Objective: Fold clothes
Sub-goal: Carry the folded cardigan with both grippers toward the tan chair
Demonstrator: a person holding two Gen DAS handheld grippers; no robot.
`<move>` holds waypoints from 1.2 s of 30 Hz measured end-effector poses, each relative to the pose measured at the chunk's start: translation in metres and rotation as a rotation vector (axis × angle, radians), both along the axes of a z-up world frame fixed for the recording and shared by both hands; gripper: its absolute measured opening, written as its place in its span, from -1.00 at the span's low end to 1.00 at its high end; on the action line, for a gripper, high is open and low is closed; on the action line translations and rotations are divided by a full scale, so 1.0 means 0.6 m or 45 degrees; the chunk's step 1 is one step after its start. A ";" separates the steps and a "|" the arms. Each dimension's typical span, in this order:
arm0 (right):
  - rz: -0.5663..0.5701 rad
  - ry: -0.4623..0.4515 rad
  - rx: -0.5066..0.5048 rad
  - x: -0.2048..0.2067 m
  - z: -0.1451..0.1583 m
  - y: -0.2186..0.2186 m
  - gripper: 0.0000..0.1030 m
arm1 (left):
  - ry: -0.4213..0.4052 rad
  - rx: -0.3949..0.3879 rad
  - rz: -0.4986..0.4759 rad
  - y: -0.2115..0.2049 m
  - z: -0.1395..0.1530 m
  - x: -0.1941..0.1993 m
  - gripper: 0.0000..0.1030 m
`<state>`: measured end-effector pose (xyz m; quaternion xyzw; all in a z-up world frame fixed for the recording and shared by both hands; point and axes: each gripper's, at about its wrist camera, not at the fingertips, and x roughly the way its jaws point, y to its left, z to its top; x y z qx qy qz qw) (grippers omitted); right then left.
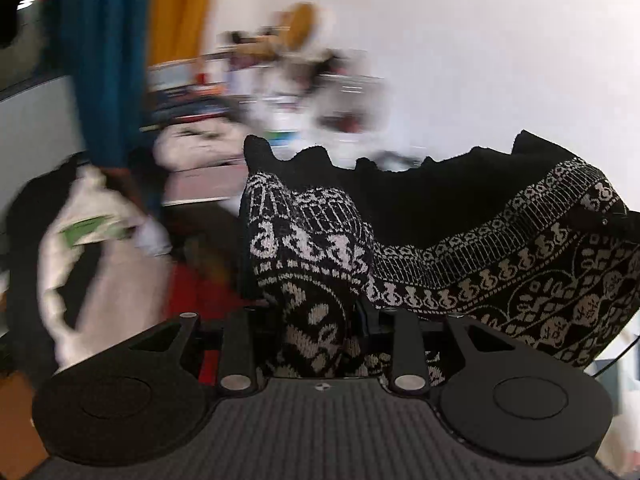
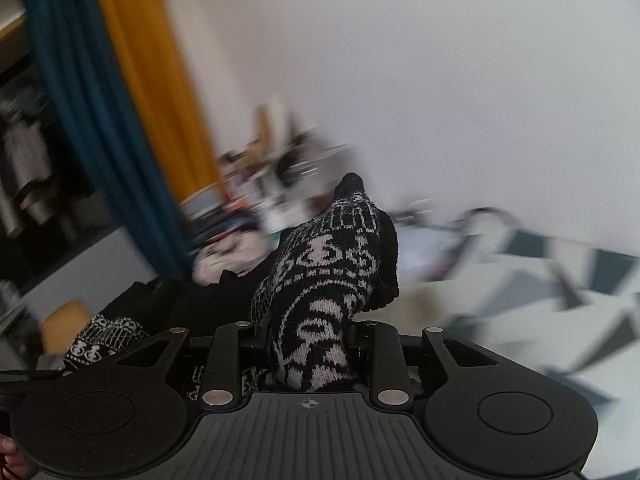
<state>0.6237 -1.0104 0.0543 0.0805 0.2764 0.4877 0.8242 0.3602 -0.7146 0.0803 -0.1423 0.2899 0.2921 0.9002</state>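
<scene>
Both backgrounds are heavily motion-blurred. The shelf clutter point(image 1: 260, 92) is smeared colour only; nothing on it can be identified and no writing or label is readable in either view.

Left gripper point(image 1: 314, 320): fingertips are buried in the knit garment point(image 1: 500, 264), a black-and-white patterned piece with a scalloped black edge. The jaws are closed down on a bunched fold of it. The fabric rises straight out of the jaws, and the rest swings off to the right as a hanging loop, held up in the air with the wall behind it. Its lower right edge is cut off by the lens rim.

Right gripper point(image 2: 310, 332): same story, clamped on a peak of the same knit garment point(image 2: 332, 272). The finger pads are hidden by cloth. More of the garment trails down-left, partly behind the gripper body.

Blue curtain point(image 2: 92, 128) and mustard curtain point(image 2: 160, 92) hang at the left in both views. A white bundle with a green patch point(image 1: 96, 248) is too blurred to identify. A grey-and-white geometric-patterned surface point(image 2: 560, 288) lies at the right of the right view; I can't tell what it is.

A sliver of the person's hand point(image 2: 8, 460) shows at bottom left, cut off.
</scene>
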 end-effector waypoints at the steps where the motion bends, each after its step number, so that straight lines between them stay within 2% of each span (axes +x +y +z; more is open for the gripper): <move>1: 0.040 0.012 -0.007 -0.024 0.000 0.048 -0.53 | 0.007 0.008 0.042 0.027 0.003 -0.036 -0.38; 6: 0.264 0.036 -0.053 -0.150 0.013 0.276 -0.53 | 0.071 0.056 0.238 0.157 0.014 -0.197 -0.38; 11: 0.424 -0.015 -0.053 -0.288 0.021 0.457 -0.53 | 0.168 0.134 0.375 0.244 0.020 -0.304 -0.37; 20: 0.619 -0.019 -0.139 -0.484 -0.003 0.681 -0.53 | 0.238 0.048 0.579 0.382 -0.016 -0.440 -0.38; 27: 0.660 0.028 -0.177 -0.594 -0.060 0.839 -0.53 | 0.294 0.008 0.589 0.523 -0.073 -0.512 -0.38; 32: 0.589 0.077 -0.224 -0.641 -0.098 0.964 -0.53 | 0.281 -0.021 0.499 0.662 -0.101 -0.541 -0.39; 36: 0.482 0.144 -0.258 -0.677 -0.096 1.048 -0.53 | 0.288 -0.030 0.418 0.772 -0.093 -0.561 -0.38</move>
